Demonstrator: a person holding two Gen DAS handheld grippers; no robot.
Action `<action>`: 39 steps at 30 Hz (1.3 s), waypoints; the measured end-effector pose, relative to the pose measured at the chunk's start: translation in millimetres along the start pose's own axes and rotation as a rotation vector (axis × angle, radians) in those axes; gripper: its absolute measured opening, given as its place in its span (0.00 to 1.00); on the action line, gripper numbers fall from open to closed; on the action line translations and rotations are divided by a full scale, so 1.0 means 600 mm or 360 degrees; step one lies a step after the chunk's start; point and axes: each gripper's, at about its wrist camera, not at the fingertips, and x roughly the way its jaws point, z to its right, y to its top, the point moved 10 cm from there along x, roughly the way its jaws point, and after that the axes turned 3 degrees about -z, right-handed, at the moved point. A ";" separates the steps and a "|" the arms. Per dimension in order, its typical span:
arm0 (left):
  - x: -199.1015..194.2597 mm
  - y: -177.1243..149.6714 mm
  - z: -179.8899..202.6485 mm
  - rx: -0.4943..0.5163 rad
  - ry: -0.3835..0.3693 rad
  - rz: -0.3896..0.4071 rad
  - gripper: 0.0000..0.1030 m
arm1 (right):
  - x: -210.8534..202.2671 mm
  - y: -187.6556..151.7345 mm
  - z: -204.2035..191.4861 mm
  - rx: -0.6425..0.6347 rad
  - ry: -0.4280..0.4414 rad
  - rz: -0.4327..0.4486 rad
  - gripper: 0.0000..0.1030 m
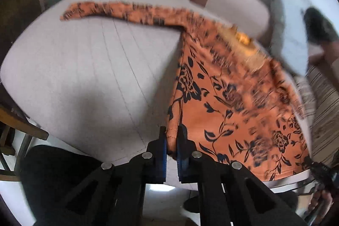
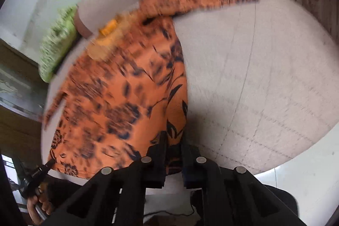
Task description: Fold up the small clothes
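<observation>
Now, left gripper (image 1: 171,137) clamped on orange floral garment (image 1: 233,109) hem corner, right gripper (image 2: 173,141) pinching the opposite corner

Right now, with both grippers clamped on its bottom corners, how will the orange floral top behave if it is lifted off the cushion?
The orange floral top is probably floppy: thin fabric lying flat, pinched into a fold in the left gripper. It likely sags between there and the right gripper. The long sleeve, spread on the cushion, would probably dangle and drag.
</observation>
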 end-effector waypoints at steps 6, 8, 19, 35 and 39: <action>0.069 -0.050 -0.038 0.0008 0.0152 -0.0207 0.09 | -0.001 -0.038 0.030 -0.0036 -0.0067 -0.0099 0.15; 0.100 -0.067 -0.056 0.0032 0.0264 -0.0337 0.12 | 0.048 -0.060 0.054 0.0005 -0.0167 -0.0241 0.17; 0.014 0.092 0.069 0.0145 0.0066 0.0279 0.79 | -0.032 0.143 0.079 0.0457 0.0359 0.0279 0.69; 0.170 0.100 0.132 0.0226 -0.0024 0.0094 0.79 | 0.126 0.484 0.339 0.1033 0.0116 0.0429 0.39; 0.169 0.106 0.107 0.0189 -0.0026 0.0119 0.79 | 0.126 0.522 0.306 0.0787 -0.0142 0.0372 0.09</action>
